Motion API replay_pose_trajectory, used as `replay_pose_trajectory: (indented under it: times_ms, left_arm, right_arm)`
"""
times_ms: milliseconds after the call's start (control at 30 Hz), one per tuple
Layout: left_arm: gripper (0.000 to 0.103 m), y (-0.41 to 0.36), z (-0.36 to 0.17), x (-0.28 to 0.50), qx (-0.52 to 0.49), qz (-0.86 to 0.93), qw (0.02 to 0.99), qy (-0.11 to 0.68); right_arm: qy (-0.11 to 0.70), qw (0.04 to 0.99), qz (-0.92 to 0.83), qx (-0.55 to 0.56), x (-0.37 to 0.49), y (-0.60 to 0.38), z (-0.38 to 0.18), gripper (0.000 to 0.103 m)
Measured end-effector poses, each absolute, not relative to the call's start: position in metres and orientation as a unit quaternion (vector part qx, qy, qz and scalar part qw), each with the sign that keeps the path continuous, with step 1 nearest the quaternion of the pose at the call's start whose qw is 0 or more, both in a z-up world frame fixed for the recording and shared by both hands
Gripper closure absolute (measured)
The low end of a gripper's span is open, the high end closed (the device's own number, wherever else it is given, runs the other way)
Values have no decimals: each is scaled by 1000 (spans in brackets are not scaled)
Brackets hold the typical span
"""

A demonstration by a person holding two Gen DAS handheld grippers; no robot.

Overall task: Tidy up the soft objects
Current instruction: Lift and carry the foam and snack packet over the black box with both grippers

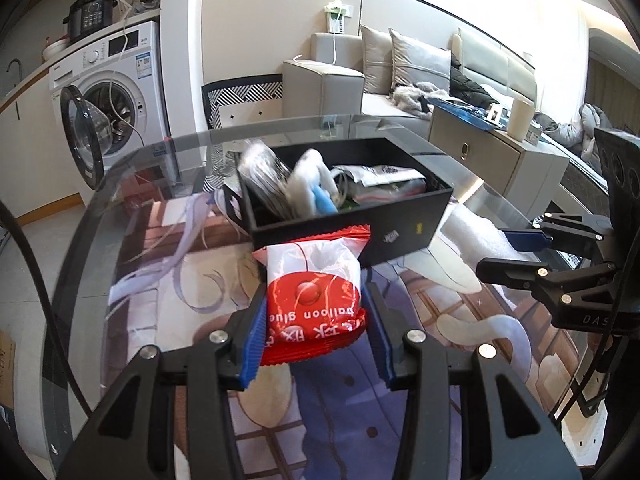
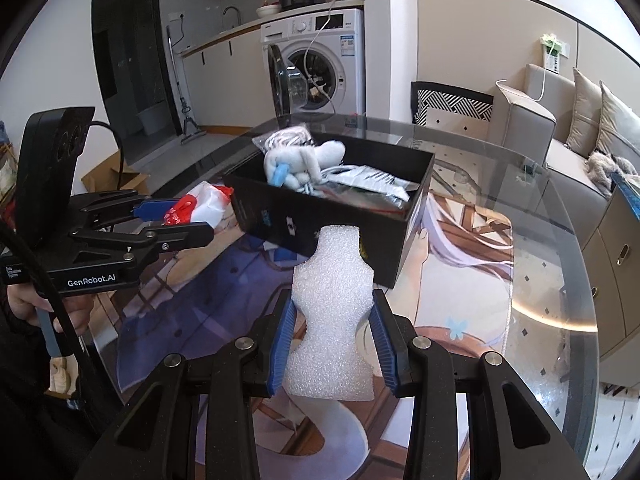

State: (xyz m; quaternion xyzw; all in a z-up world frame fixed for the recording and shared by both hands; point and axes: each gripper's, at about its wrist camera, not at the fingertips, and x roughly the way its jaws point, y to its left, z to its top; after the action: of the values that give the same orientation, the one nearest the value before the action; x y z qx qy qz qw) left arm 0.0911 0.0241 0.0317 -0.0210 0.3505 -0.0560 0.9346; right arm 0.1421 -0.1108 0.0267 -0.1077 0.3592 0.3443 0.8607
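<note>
Round glass tabletop over an illustrated mat; washing machine and sofa behind. Left tongs clamp a red-and-white balloon glue packet between the blue pads. Right tongs are closed on a white foam piece. The black box, holding soft items, sits just ahead of both tongs.
</note>
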Motion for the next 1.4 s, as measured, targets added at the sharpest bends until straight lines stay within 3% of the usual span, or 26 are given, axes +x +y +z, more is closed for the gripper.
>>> replay_pose_trajectory:
  times_ms: [1400]
  left_arm:
    - [59,42,71,161,-27,-48,950,306]
  right_arm:
    - [322,890,321,-14,203,-89,75,65]
